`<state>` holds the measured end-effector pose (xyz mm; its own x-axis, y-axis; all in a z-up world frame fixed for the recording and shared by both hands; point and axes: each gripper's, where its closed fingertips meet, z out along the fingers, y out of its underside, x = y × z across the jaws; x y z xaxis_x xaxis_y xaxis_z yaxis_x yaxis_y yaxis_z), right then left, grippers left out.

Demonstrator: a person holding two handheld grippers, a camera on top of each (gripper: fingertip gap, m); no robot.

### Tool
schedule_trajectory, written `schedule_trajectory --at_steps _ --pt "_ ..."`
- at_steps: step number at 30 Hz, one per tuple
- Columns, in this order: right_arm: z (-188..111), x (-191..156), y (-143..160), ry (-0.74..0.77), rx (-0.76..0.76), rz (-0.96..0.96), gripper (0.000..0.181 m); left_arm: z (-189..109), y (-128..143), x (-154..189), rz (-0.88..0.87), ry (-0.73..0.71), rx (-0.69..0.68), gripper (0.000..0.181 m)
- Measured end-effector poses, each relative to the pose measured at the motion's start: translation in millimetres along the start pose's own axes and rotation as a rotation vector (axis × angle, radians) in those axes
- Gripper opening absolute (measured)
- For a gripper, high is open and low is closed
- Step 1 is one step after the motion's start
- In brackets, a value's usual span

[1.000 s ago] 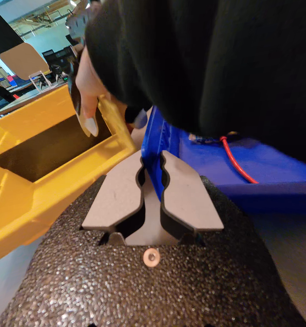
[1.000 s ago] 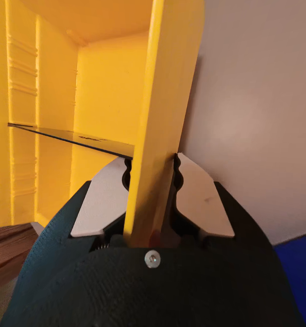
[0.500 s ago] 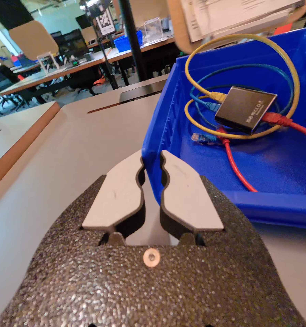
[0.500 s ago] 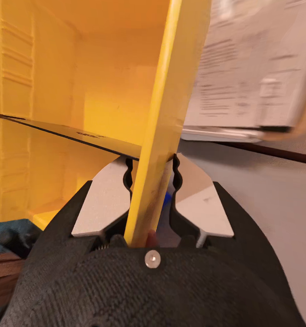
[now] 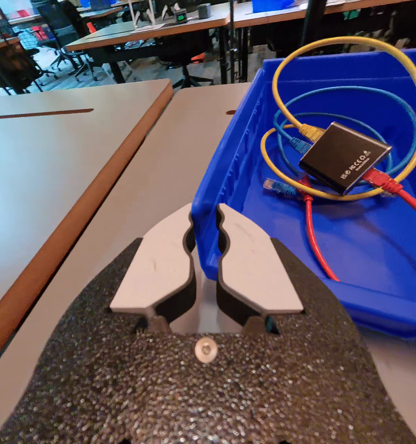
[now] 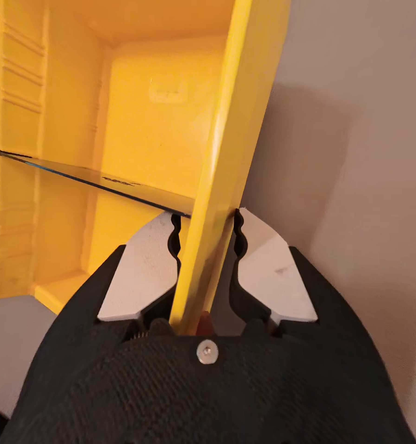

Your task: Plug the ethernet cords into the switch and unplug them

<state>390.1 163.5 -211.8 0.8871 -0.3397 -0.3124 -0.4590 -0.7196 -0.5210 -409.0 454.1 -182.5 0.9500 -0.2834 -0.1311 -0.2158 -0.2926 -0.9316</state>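
Left gripper [image 5: 204, 211] clamps blue plastic bin [image 5: 228, 168] corner; black switch [image 5: 343, 157], coloured cords ahead-right, newly unobstructed. Right gripper [image 6: 205, 213] apparently still pinches yellow plastic bin [image 6: 228, 144] wall. Plugging unstarted.

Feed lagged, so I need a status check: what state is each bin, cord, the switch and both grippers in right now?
left gripper: shut on blue bin corner
right gripper: shut on yellow bin wall
switch: in blue bin
yellow cord: plugged in
red cord: plugged in
blue cord: one end loose

The yellow bin [image 6: 154, 134] and the person's sleeve have left the left wrist view, uncovering the switch [image 5: 343, 157].
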Motion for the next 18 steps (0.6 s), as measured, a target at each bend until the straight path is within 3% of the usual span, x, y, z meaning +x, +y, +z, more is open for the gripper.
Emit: schedule_trajectory --at_steps 1,8,12,14,16,18 --pt "3.8 3.1 2.8 -0.019 -0.018 0.019 0.042 2.3 -0.2 -3.0 0.002 -0.012 -0.007 0.013" --pt "25.8 15.1 -1.1 -0.066 -0.092 -0.059 0.041 -0.7 -2.9 -8.9 0.078 0.009 -0.163 0.014" --pt "31.3 17.9 -14.1 -0.076 -0.064 -0.168 0.041 -16.1 -50.4 15.1 0.305 0.053 -0.087 0.033" --pt "30.8 20.5 -16.7 -0.047 -0.051 -0.194 0.054 -17.5 -62.2 55.2 0.432 0.219 -0.094 0.044" --pt "20.6 24.4 -29.3 0.031 0.026 -0.241 0.086 -14.0 -54.5 90.3 0.540 0.389 -0.190 0.060" --pt "-2.4 21.3 -49.3 0.102 0.163 -0.307 0.092 -2.0 -42.0 108.1 0.611 0.477 -0.296 0.072"
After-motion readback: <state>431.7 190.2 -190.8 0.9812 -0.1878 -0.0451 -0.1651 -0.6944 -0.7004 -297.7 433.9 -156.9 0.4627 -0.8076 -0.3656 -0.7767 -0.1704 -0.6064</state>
